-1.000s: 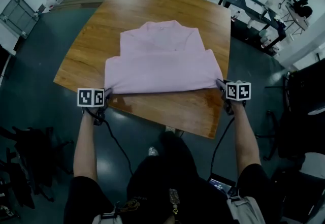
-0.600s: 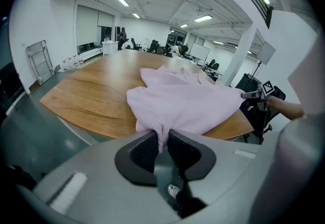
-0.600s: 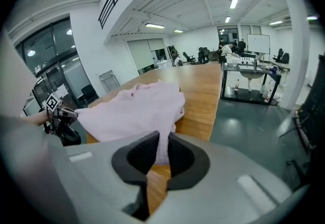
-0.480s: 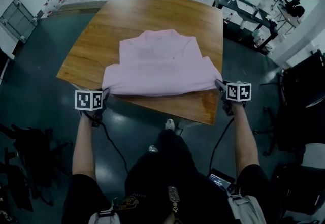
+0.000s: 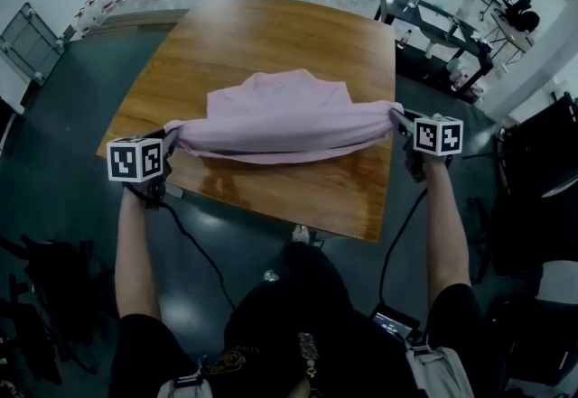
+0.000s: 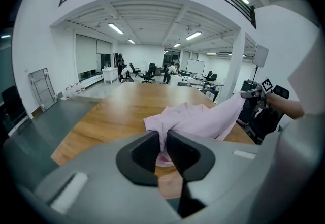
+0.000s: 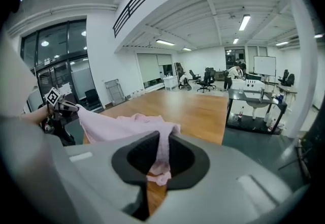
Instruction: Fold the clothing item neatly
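The pink shirt (image 5: 284,116) is stretched across the near half of the wooden table (image 5: 271,35), its near edge held up off the wood between the two grippers and sagging a little in the middle; the collar end rests flat on the tabletop further away. The left gripper (image 6: 163,142) is clamped on the shirt's near left corner, its dark jaws nearly together with a bunched fold of pink cloth squeezed between them and a small tuft hanging below; those jaws have just been closing tighter on the fabric. The right gripper (image 7: 162,154) pinches the near right corner the same way, jaws close together on a narrow strip of cloth that runs down between them and pokes out beneath. Both grippers sit at the table's side edges, well apart, with the cloth taut from one to the other; the marker cubes (image 5: 135,159) face the head camera.
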The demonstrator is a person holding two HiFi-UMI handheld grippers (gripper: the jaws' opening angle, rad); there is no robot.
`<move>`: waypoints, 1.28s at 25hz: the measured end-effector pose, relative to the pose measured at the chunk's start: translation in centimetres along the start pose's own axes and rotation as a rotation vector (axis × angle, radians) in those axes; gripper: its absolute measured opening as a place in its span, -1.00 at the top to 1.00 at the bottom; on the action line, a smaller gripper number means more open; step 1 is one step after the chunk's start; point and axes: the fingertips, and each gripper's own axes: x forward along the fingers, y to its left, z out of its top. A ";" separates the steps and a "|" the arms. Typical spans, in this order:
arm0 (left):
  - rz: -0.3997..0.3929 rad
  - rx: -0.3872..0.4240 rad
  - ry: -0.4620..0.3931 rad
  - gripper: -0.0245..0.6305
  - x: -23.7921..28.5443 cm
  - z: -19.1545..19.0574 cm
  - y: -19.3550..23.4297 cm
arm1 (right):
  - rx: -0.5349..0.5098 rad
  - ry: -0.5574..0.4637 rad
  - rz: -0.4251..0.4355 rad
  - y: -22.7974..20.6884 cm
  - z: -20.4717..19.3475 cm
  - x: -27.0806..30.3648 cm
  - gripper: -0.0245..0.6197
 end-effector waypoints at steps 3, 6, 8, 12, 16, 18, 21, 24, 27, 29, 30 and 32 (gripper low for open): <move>0.016 0.007 0.027 0.78 1.9 1.5 1.1 | -0.018 0.015 0.029 -1.1 1.7 2.7 0.81; 0.035 0.000 0.045 0.78 4.3 3.4 2.4 | -0.023 0.025 0.060 -2.9 3.5 6.0 0.81; 0.031 -0.022 0.059 0.78 6.0 4.6 3.1 | -0.026 0.039 0.079 -4.1 4.7 8.5 0.81; 0.031 -0.045 0.107 0.78 9.8 6.7 4.9 | -0.038 0.097 0.097 -5.9 6.3 13.2 0.81; 0.022 -0.043 0.178 0.78 14.8 7.4 7.3 | -0.035 0.163 0.088 -7.3 6.8 17.9 0.81; 0.007 -0.039 0.206 0.78 17.4 7.8 8.4 | -0.020 0.195 0.074 -8.3 6.6 20.1 0.81; -0.016 -0.027 0.251 0.78 21.5 8.1 10.1 | 0.010 0.246 0.048 -9.6 5.9 23.2 0.81; -0.038 -0.031 0.303 0.78 25.7 7.4 11.3 | 0.032 0.295 0.019 -10.9 4.5 25.8 0.81; -0.039 -0.023 0.346 0.77 29.4 6.4 12.6 | 0.029 0.335 -0.021 -11.9 3.1 28.3 0.81; -0.027 -0.023 0.351 0.76 31.5 6.0 13.2 | 0.010 0.352 -0.048 -12.6 2.4 29.8 0.81; -0.020 -0.025 0.353 0.76 32.3 5.8 13.4 | 0.005 0.358 -0.057 -12.9 2.1 30.4 0.81; -0.009 -0.028 0.363 0.76 33.5 5.0 13.6 | 0.007 0.367 -0.065 -13.3 1.2 31.3 0.81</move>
